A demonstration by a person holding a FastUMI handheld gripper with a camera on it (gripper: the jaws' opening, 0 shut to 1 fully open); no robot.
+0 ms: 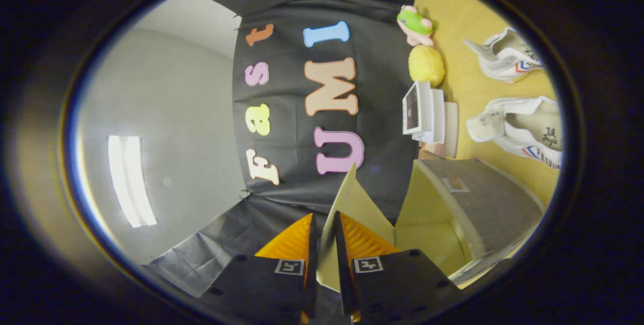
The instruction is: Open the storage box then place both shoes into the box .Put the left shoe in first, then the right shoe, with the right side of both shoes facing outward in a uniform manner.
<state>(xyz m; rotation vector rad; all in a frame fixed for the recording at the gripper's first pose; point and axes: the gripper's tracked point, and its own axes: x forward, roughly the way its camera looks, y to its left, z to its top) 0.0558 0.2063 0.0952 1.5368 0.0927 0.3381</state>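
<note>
Gripper (323, 244) fingers closed on box flap (352, 199), lifting it; storage box (473, 204) opening. Both shoes (508, 56) (523, 129) on table (463, 83) beyond, unpacked.

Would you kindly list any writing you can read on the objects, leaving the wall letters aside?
Grey fabric storage box: small tag, illegible.
White canvas shoe beside it: insole script and side print, too blurred to read.
White canvas shoe farther off: side print, too blurred.
Tongs, shut on the box's pale lid flap: square coded markers, no words.
</note>
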